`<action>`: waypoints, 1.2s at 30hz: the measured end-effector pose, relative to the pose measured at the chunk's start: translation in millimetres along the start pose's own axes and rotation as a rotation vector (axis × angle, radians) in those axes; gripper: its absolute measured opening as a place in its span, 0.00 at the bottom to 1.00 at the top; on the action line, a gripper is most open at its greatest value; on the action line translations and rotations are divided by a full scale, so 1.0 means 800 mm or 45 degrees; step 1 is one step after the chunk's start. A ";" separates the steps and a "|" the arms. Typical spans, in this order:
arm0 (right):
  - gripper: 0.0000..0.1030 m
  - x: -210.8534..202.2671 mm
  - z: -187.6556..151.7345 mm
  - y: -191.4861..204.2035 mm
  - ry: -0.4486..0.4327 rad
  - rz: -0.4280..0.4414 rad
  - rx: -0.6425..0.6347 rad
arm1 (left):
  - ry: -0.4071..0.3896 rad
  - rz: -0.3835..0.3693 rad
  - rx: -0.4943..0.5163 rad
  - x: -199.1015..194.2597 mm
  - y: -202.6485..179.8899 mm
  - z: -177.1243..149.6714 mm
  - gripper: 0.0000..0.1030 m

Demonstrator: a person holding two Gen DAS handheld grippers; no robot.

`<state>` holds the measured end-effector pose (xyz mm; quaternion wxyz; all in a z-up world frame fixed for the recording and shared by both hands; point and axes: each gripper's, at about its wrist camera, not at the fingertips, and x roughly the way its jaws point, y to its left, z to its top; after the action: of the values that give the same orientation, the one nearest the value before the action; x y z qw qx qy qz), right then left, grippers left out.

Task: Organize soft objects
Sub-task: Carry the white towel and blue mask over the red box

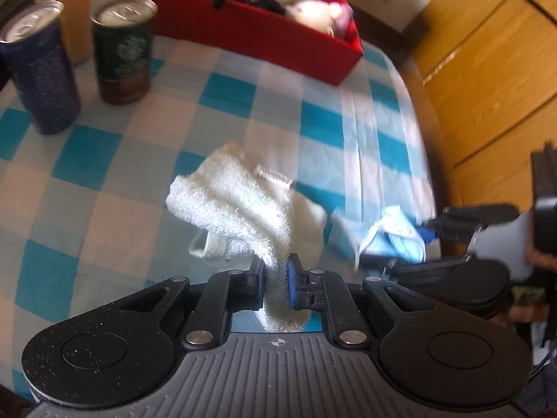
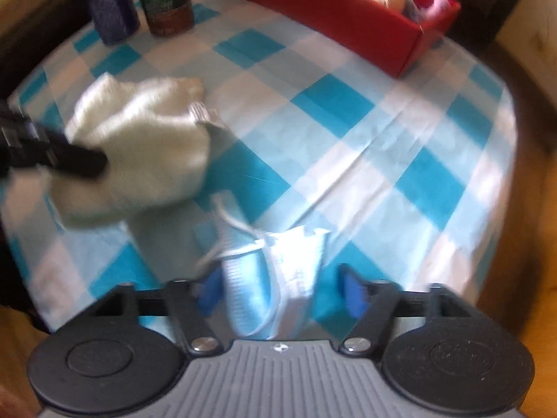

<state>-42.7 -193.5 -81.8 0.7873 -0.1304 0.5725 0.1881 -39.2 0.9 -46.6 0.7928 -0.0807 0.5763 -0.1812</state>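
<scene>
Above the checkered counter (image 1: 104, 160), the left gripper (image 1: 275, 278) pinches a white towel (image 1: 243, 205) between its fingers. Beside it, the right gripper (image 2: 280, 289) has fingers spread around a blue face mask (image 2: 275, 278). Behind stands a red bin (image 1: 257, 35) of plush toys.

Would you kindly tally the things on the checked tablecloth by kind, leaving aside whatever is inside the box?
Drink cans: 2 (blue can, green can)
White towel: 1
Blue face mask: 1
Red box: 1
Total: 5

Face mask (image 2: 278, 278) between parted right tongs (image 2: 282, 291)
</scene>
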 end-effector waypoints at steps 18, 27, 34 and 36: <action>0.02 -0.094 0.035 -0.022 -0.360 0.192 0.221 | -0.258 -0.271 -0.130 -0.097 -0.007 0.060 0.10; 0.02 -0.140 0.093 -0.040 -0.586 0.141 0.317 | -0.429 -0.253 -0.114 -0.131 -0.023 0.129 0.10; 0.02 -0.160 0.135 -0.059 -0.685 0.063 0.348 | -0.545 -0.180 -0.061 -0.143 -0.039 0.179 0.10; 0.02 -0.159 0.147 -0.064 -0.695 0.053 0.354 | -0.552 -0.174 -0.062 -0.141 -0.040 0.193 0.10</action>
<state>45.5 -208.3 75.3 0.9183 0.0457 0.3626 0.1522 69.8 1.8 113.6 0.8818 -0.1759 0.3898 -0.1990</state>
